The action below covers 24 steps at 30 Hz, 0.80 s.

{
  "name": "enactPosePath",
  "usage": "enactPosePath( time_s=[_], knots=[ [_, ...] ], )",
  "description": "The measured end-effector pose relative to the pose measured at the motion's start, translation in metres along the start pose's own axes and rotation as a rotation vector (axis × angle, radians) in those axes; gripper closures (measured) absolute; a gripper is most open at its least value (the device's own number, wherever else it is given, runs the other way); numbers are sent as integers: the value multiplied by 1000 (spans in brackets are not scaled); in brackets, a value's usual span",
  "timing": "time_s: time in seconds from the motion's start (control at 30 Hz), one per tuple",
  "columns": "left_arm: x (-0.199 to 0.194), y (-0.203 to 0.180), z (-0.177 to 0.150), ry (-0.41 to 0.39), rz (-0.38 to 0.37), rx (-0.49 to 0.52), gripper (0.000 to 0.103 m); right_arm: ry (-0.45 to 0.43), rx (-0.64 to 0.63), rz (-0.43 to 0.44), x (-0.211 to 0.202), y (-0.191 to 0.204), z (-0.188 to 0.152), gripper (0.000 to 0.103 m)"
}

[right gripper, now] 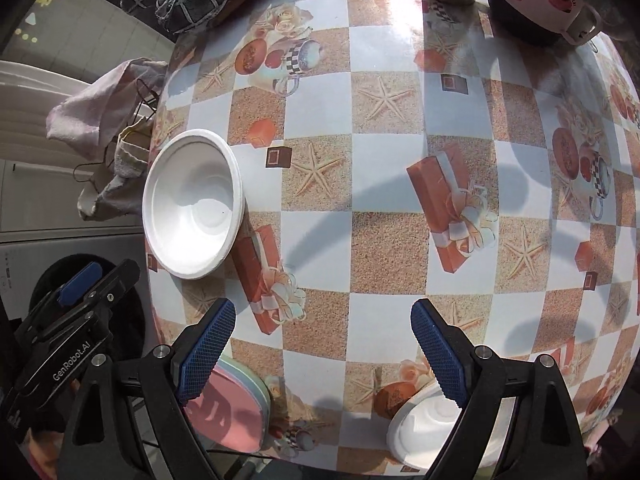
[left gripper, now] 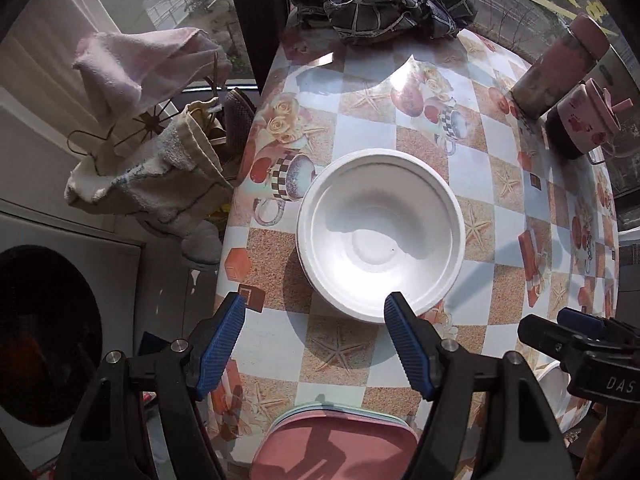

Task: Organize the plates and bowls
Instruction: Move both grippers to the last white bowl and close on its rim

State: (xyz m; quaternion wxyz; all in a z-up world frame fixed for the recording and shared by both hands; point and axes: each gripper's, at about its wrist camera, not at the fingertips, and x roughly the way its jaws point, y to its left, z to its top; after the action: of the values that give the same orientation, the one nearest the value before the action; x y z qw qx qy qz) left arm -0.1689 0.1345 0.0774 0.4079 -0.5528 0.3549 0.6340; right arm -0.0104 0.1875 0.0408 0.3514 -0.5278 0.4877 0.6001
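We see both views in strong daylight, sharp at the centre and free of motion blur. Sun falls hard on the table, leaving a bright glare patch near its far edge and washing out the tablecloth colours there. The white bowl is nearly overexposed, with a crisp dark shadow across its inside and another on the cloth to its left. In the right wrist view, long curved shadows cross the table, and the pink plate carries dark shadow shapes. Fisheye distortion bends the checks into a dome, the corners go black, and the edges look softer and dimmer.
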Motion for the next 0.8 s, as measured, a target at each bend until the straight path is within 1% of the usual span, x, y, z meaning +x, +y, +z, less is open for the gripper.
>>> enactPosePath(
  time_s=[0.1, 0.27, 0.43, 0.67, 0.7, 0.77, 0.8],
  knots=[
    [11, 4, 10, 11, 13, -12, 27, 8, -11, -4, 9, 10, 8, 12],
    [33, 7, 30, 9, 58, 13, 27, 10, -19, -5, 25, 25, 20, 12],
    [52, 11, 41, 35, 44, 7, 27, 4, -51, -27, 41, 38, 31, 12],
    [77, 10, 55, 61, 39, 42, 27, -3, -101, -37, 62, 55, 40, 13],
    [81, 10, 56, 68, 38, 43, 27, -4, -106, -36, 64, 59, 41, 15],
    [88, 12, 58, 86, 37, 39, 27, 9, -110, -30, 69, 61, 41, 37],
    [91, 12, 58, 95, 35, 38, 28, 23, -108, -19, 73, 61, 41, 42]
  ],
)
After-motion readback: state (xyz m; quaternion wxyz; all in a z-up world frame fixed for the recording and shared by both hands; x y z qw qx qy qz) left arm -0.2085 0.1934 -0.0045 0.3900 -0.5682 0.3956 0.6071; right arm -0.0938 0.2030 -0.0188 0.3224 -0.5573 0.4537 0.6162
